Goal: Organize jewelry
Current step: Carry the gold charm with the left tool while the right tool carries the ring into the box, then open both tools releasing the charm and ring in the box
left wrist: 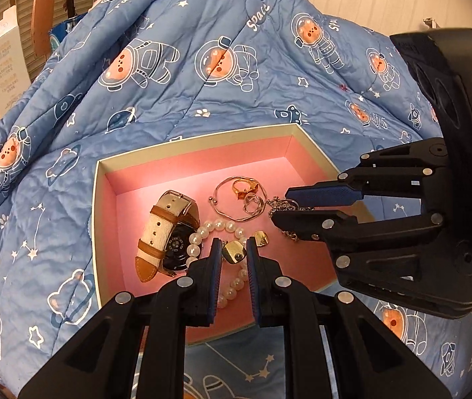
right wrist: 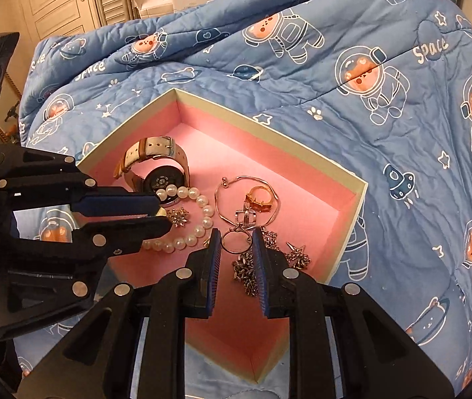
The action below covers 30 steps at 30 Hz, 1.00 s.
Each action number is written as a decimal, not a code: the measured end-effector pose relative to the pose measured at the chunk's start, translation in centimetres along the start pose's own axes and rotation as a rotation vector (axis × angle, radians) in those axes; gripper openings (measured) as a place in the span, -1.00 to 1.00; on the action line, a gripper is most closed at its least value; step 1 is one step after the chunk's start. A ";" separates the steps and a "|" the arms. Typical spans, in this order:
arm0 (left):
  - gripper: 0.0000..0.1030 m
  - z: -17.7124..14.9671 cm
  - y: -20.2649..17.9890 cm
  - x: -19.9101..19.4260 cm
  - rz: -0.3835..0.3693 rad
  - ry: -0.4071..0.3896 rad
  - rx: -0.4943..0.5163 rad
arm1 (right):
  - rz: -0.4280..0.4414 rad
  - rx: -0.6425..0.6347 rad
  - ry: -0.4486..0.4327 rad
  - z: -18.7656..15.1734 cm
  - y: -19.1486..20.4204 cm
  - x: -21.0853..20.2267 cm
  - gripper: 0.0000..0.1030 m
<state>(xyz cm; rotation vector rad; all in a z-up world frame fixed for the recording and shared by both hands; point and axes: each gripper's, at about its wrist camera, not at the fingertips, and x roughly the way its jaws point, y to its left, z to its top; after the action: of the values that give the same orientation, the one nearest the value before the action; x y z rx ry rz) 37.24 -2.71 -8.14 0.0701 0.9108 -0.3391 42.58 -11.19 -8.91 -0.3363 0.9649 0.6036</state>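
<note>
A pink-lined box (left wrist: 199, 163) (right wrist: 302, 153) lies on the quilt and holds the jewelry. In it are a watch with a cream and brown strap (left wrist: 166, 229) (right wrist: 156, 163), a pearl bracelet (left wrist: 202, 232) (right wrist: 199, 229), a thin bangle (left wrist: 232, 199) (right wrist: 249, 199), an amber ring (left wrist: 244, 188) (right wrist: 260, 199) and a silver chain (right wrist: 249, 272). My left gripper (left wrist: 233, 249) (right wrist: 164, 214) is inside the box, its jaws closed on a gold square earring (left wrist: 233, 252). A second gold earring (left wrist: 260, 237) lies beside it. My right gripper (right wrist: 236, 242) (left wrist: 280, 204) is narrowly open around the chain's ring (right wrist: 236, 242).
A blue space-bear quilt (left wrist: 202, 76) (right wrist: 385, 116) covers the bed and rises behind the box. White cartons (left wrist: 1, 63) stand at the left. A door and louvred panels (right wrist: 69, 0) are behind.
</note>
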 end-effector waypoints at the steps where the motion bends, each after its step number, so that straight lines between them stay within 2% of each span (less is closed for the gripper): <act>1: -0.72 0.0 0.0 0.1 0.001 0.002 0.001 | -0.003 -0.001 0.006 0.1 -0.1 0.2 -0.61; 14: -0.72 0.3 0.1 1.2 0.015 0.031 0.017 | 0.002 -0.068 0.078 1.6 -0.3 2.4 -0.61; 22: -0.70 0.5 0.1 1.2 0.024 0.029 0.025 | -0.015 -0.095 0.082 1.8 0.1 2.8 -0.61; 24: -0.59 0.4 0.1 1.1 0.029 0.024 0.028 | -0.019 -0.106 0.079 1.8 0.3 2.8 -0.61; 25: -0.44 0.4 0.1 1.0 0.032 0.018 0.028 | -0.017 -0.110 0.077 1.8 0.4 2.7 -0.60; 26: -0.32 0.4 0.1 0.9 0.037 0.012 0.028 | -0.016 -0.114 0.074 1.8 0.4 2.6 -0.51; 28: -0.27 0.3 0.1 0.6 0.044 -0.001 0.030 | -0.036 -0.120 0.060 1.9 0.5 2.4 -0.25; 30: -0.25 0.2 0.1 0.3 0.042 -0.005 0.029 | -0.050 -0.134 0.044 1.9 0.6 2.1 -0.16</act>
<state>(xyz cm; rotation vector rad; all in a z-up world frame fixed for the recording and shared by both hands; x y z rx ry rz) 37.62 -2.71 -8.29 0.1146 0.8987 -0.3134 44.39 -9.05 -9.61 -0.4929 0.9576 0.6186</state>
